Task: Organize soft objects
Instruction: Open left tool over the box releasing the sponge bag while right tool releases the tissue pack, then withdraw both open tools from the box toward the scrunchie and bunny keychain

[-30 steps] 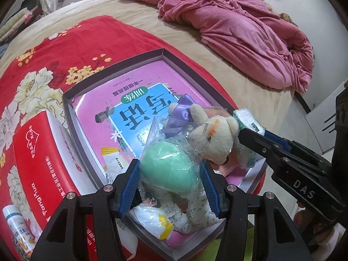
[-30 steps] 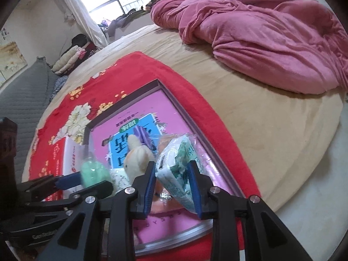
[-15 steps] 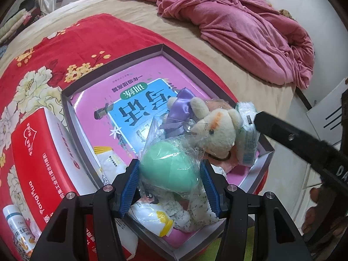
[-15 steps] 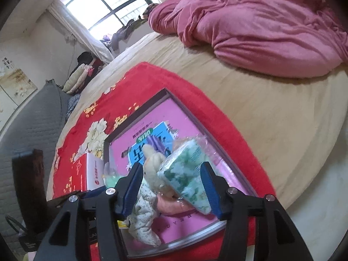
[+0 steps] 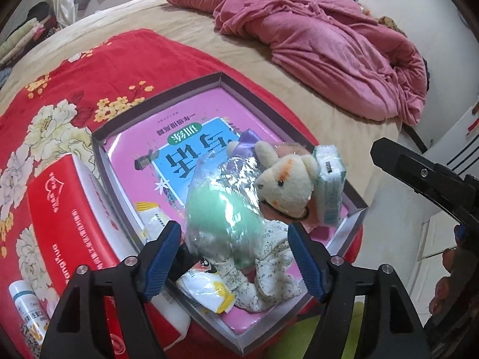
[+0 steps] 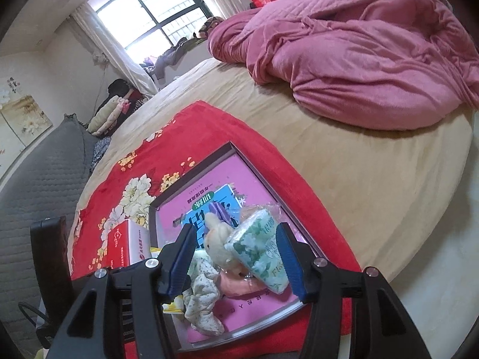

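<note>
A shallow grey box (image 5: 155, 110) with a pink book inside lies on a red floral blanket (image 5: 74, 68). In it sit a green ball in clear plastic (image 5: 223, 209), a cream plush bear (image 5: 286, 184), a green tissue pack (image 5: 329, 185) and a floral cloth (image 5: 269, 275). My left gripper (image 5: 235, 258) is open, its blue pads either side of the ball, apart from it. My right gripper (image 6: 236, 264) is open above the box (image 6: 263, 179), with the tissue pack (image 6: 262, 251) and bear (image 6: 217, 242) lying between its fingers, untouched. It also shows at the right of the left wrist view.
A red tissue box (image 5: 66, 218) stands left of the grey box, with a small white bottle (image 5: 25, 308) beside it. A crumpled pink duvet (image 5: 314, 39) lies on the tan bed behind. A dark chair (image 6: 49, 269) is at the left. The bed edge drops off at the right.
My left gripper has opened and let go of the bagged green ball, which now rests in the box. My right gripper has opened, released the tissue pack, and drawn back upward.
</note>
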`<state>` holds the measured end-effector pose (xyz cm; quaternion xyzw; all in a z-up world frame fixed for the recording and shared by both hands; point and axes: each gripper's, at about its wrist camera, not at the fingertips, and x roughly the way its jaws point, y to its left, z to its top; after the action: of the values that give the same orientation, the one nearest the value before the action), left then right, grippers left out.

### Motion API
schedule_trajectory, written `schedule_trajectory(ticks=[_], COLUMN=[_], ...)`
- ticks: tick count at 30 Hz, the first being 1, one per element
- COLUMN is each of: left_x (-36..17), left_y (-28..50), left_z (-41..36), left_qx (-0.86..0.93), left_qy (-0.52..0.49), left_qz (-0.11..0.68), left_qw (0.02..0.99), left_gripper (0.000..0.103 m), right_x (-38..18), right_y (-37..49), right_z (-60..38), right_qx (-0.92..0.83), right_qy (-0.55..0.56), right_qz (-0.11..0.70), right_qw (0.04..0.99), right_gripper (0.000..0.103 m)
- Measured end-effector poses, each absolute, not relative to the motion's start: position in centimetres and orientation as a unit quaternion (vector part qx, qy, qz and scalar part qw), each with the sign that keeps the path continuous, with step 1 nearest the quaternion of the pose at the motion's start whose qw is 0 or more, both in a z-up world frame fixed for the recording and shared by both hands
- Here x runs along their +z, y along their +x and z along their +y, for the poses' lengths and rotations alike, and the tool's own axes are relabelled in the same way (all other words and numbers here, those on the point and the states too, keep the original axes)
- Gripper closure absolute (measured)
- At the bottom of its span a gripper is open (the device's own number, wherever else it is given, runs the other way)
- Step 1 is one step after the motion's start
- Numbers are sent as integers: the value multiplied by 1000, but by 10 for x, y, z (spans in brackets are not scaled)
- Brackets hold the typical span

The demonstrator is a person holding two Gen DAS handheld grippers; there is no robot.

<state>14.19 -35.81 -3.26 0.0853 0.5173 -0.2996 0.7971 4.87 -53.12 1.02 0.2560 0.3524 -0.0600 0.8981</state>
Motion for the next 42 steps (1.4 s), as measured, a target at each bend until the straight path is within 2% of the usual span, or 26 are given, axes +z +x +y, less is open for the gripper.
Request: schedule_trajectory(ticks=[5,8,18,22,42], left_x=[-19,-8,30,43,76], left_y=[137,131,125,122,104], left_z=[-345,-331,-273,-248,-113], left_qx=[-299,-297,-270,-258,-177], left_qy=[75,67,45,30,-21], left_qz=[508,498,470,463,443], left_qw=[805,812,839,847,878], left_gripper=[27,27,24,24,23], right_x=[24,33,63,74,99], right_y=[44,40,45,44,49], right_z=[-521,-513,-469,-451,-345], right_qx=[-57,-55,-30,-19,47], right_qy=[244,234,188,177,98], right_qz=[344,339,332,326,334], right_qw=[905,910,924,928,936], right_gripper=[47,38,37,31,30])
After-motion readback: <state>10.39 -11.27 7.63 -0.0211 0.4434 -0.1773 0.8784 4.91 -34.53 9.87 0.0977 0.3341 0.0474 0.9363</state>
